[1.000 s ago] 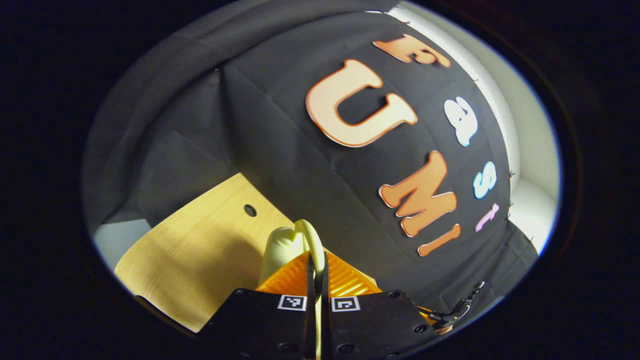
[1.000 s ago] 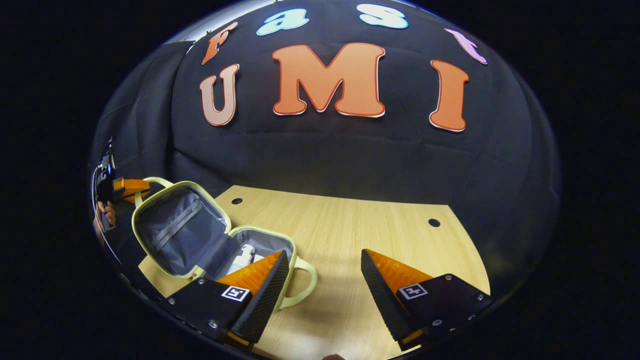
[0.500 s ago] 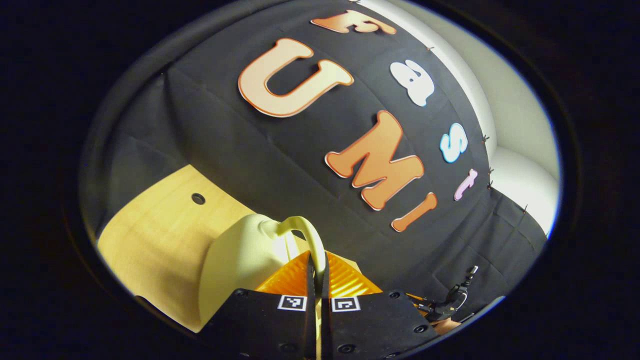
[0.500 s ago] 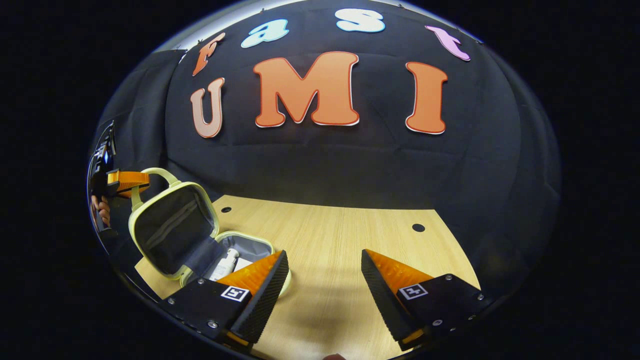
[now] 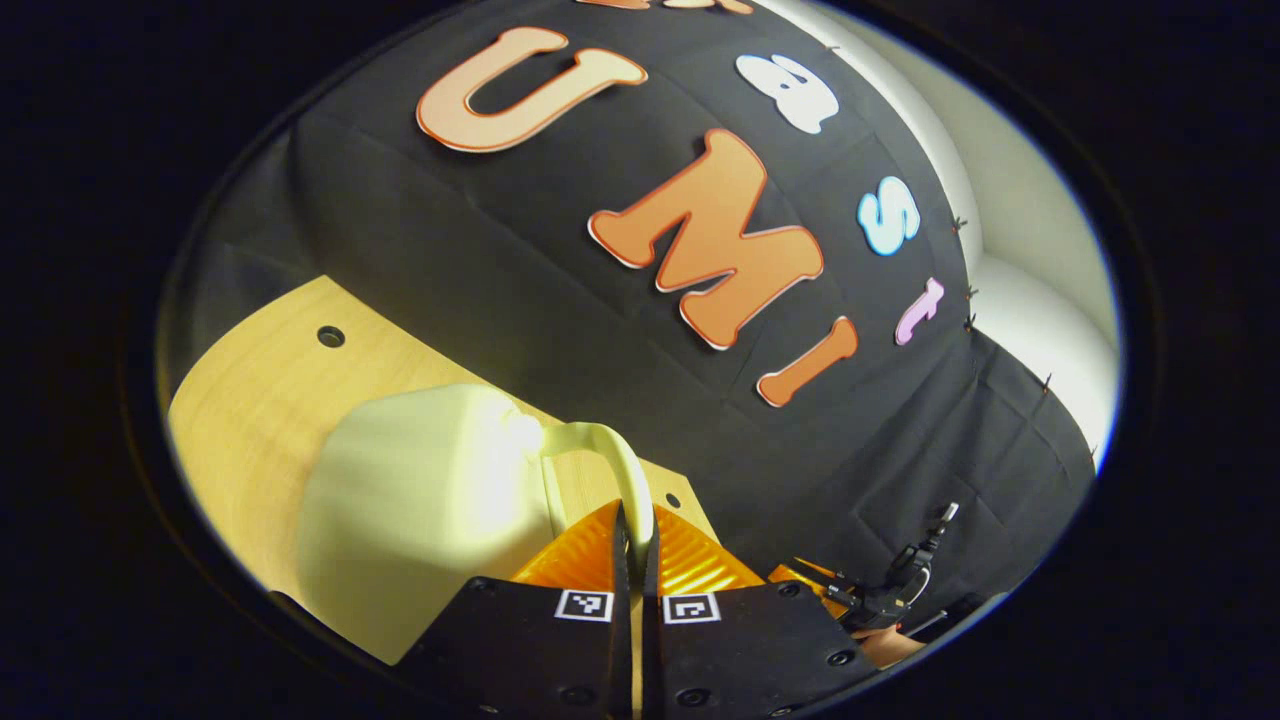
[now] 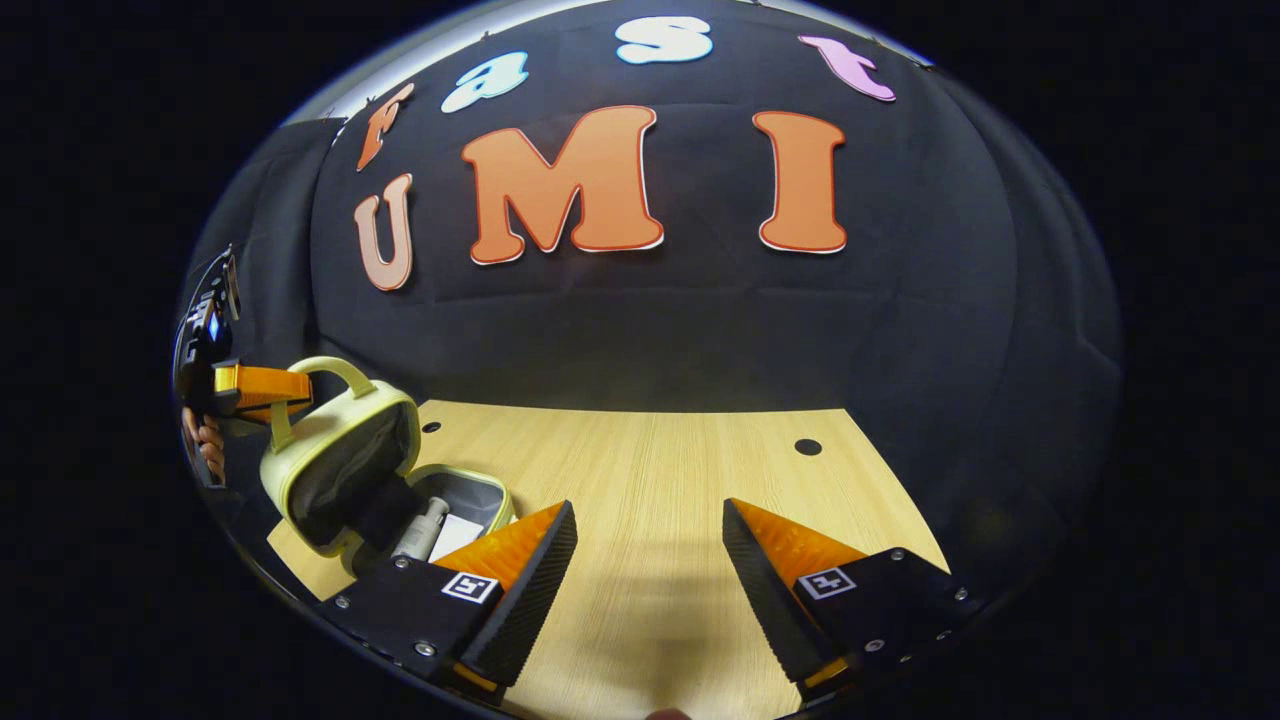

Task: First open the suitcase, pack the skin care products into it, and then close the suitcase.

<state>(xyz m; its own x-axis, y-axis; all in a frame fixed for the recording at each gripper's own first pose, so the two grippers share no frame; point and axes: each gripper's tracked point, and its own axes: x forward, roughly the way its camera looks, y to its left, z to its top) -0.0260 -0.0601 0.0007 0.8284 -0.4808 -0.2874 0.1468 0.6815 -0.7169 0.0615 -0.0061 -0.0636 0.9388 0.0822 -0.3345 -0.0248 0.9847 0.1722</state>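
A small pale yellow suitcase sits at the table's left end. Its lid tilts about halfway down over the grey-lined base. A white pump bottle and a flat white item lie in the base. My left gripper is shut on the lid's loop handle, with the lid's outer shell just below it. From the right gripper view, that left gripper pinches the handle from the left. My right gripper hangs open over bare table, right of the case, holding nothing.
The light wooden table has small round holes near its back edge. A hand holds the left gripper at the far left. The right gripper appears farther off, low at the right of the left gripper view.
The left gripper has swung the lid by its handle from wide open down toward the base. The case has slid left in the right gripper view.
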